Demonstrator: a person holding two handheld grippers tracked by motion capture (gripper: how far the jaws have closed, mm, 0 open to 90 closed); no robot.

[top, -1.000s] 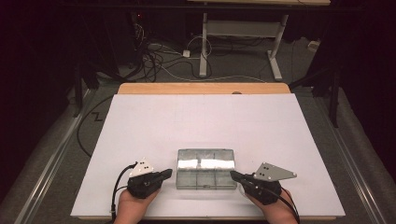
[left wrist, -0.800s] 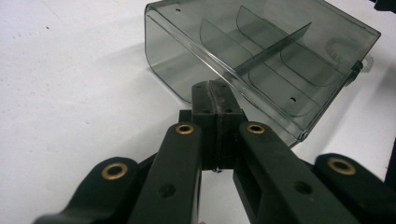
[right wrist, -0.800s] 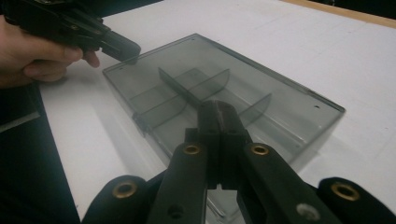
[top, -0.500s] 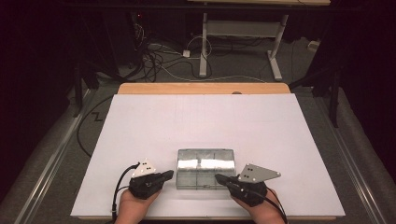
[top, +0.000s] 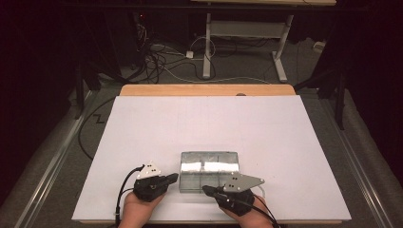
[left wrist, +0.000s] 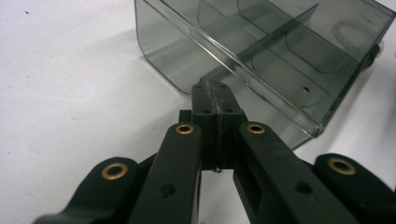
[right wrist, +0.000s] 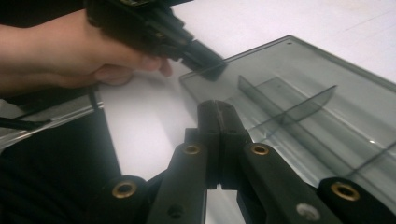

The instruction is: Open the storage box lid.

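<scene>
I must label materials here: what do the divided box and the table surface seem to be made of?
The divided box looks like smoky clear plastic, glossy: its inner dividers show through the walls. The table surface seems a matt white sheet or board, exact material unclear.

surface: counter, white top, wooden strip along far edge | on it: clear smoke-grey compartment box, near the front edge, centre

No text, label, brand, number or sign is showing legibly in any view.
</scene>
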